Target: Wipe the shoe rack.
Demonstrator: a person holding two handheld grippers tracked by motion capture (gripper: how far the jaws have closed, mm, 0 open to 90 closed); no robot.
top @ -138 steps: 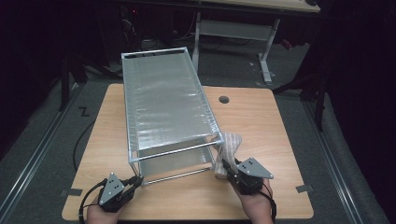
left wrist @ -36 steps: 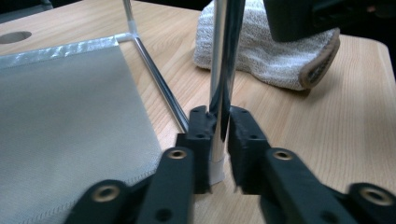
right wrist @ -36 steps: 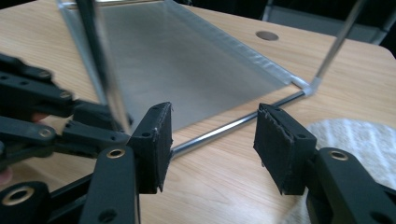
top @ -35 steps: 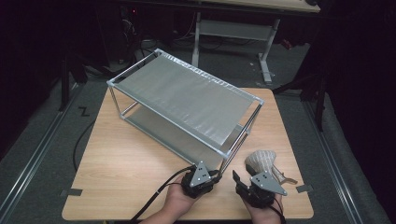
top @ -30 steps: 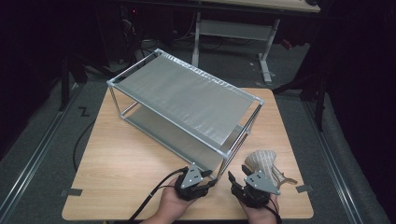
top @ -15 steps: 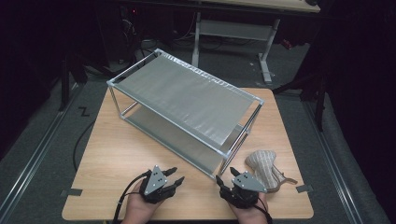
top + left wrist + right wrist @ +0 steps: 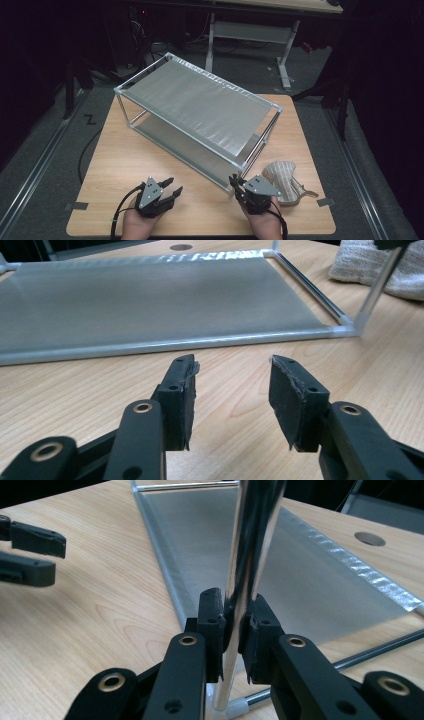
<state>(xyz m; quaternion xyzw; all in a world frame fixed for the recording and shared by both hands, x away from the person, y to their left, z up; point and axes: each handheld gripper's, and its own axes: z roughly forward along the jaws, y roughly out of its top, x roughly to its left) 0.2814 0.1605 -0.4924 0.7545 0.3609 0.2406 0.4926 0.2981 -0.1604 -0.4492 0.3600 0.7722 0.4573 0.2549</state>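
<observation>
A two-shelf metal rack [image 7: 200,112] stands slantwise on the wooden table [image 7: 125,160]. My right gripper [image 7: 235,182] is at the rack's near corner. In the right gripper view its jaws [image 7: 235,620] have just been closing and now clamp the shiny upright corner post [image 7: 252,540]. My left gripper [image 7: 173,185] hovers over bare wood to the left, a little short of the lower shelf [image 7: 150,305]. Its jaws [image 7: 232,385] stand apart after just closing slightly, with nothing between them.
A beige woven shoe [image 7: 282,180] lies on the table just right of my right hand, and is also seen past the rack's corner [image 7: 365,265]. A round cable hole [image 7: 370,538] sits in the tabletop behind the rack. Dark floor surrounds the table.
My left hand has slid leftward along the near table edge, away from the right one. My right gripper has moved from beside the shoe to the rack's corner post and shut on it.
</observation>
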